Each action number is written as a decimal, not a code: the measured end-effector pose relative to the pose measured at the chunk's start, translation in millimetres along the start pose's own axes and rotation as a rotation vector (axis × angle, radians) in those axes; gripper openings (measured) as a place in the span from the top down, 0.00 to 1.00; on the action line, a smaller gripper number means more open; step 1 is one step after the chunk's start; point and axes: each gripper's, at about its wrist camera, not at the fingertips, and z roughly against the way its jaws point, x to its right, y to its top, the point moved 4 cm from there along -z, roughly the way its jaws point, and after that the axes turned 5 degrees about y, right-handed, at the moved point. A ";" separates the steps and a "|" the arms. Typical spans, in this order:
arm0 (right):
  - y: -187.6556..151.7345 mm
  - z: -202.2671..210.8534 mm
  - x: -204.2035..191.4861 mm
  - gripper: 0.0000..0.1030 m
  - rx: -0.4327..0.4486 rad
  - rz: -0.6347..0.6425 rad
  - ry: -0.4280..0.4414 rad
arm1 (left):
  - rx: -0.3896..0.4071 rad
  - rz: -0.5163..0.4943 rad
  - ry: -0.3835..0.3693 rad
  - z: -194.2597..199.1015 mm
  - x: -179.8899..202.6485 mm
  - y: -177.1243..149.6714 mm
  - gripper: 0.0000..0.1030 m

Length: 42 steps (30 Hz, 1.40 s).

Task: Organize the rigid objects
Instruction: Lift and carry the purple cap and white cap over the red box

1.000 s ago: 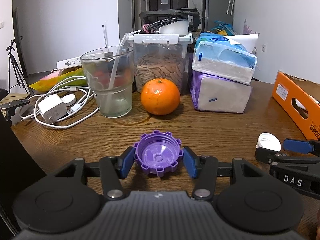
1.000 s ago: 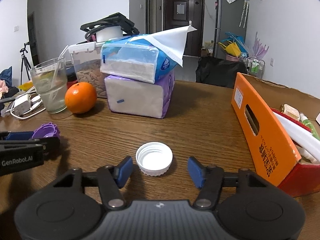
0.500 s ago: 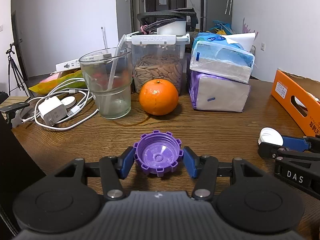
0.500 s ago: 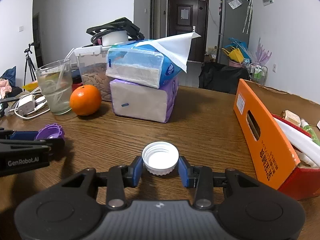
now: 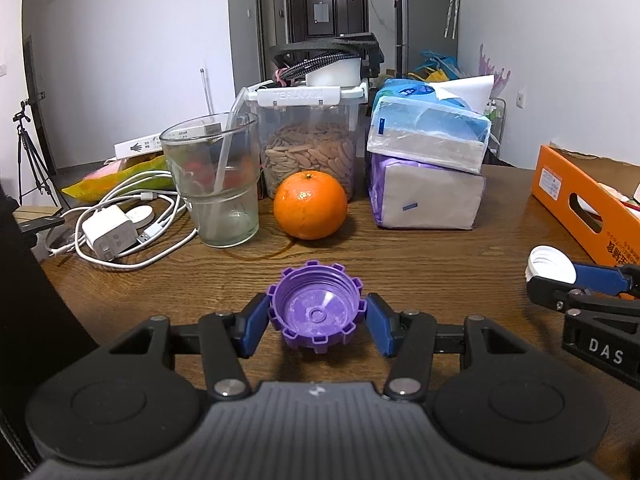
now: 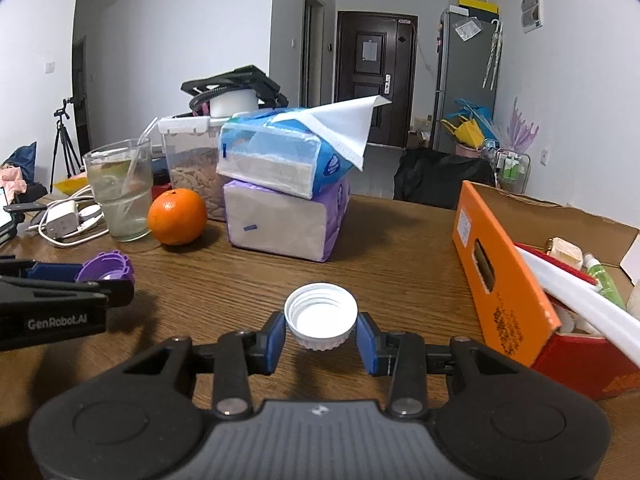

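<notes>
My left gripper (image 5: pixel 316 322) is shut on a purple ridged cap (image 5: pixel 315 307), open side up, held above the wooden table (image 5: pixel 420 264). My right gripper (image 6: pixel 321 336) is shut on a white ribbed cap (image 6: pixel 321 316), open side up, also lifted off the table. In the left wrist view the white cap (image 5: pixel 551 265) and right gripper show at the far right. In the right wrist view the purple cap (image 6: pixel 105 267) and left gripper show at the far left.
Behind stand a glass with a straw (image 5: pixel 214 178), an orange (image 5: pixel 310 205), a clear tub of snacks (image 5: pixel 308 148) and two stacked tissue packs (image 5: pixel 426 168). A white charger with cables (image 5: pixel 110 232) lies left. An orange cardboard box (image 6: pixel 508 276) with items stands right.
My right gripper closed on the white cap and lifted it off the table. My left gripper rose a little with the purple cap.
</notes>
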 end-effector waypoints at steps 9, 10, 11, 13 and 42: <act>-9.9 30.1 -1.6 0.63 0.034 0.026 0.003 | 0.035 0.002 0.010 27.0 7.5 -9.0 0.48; -10.5 33.9 -1.6 0.63 0.038 0.025 0.005 | 0.041 0.007 0.009 31.4 7.9 -10.0 0.48; -11.6 38.4 -1.2 0.63 0.042 0.024 0.008 | 0.046 0.013 0.006 36.0 8.4 -11.0 0.48; -13.5 46.8 -0.6 0.63 0.050 0.023 0.013 | 0.057 0.023 0.001 45.3 9.3 -12.8 0.48; -41.8 182.9 32.7 0.63 0.132 0.031 0.032 | 0.158 -0.047 -0.004 181.3 75.9 -29.3 0.48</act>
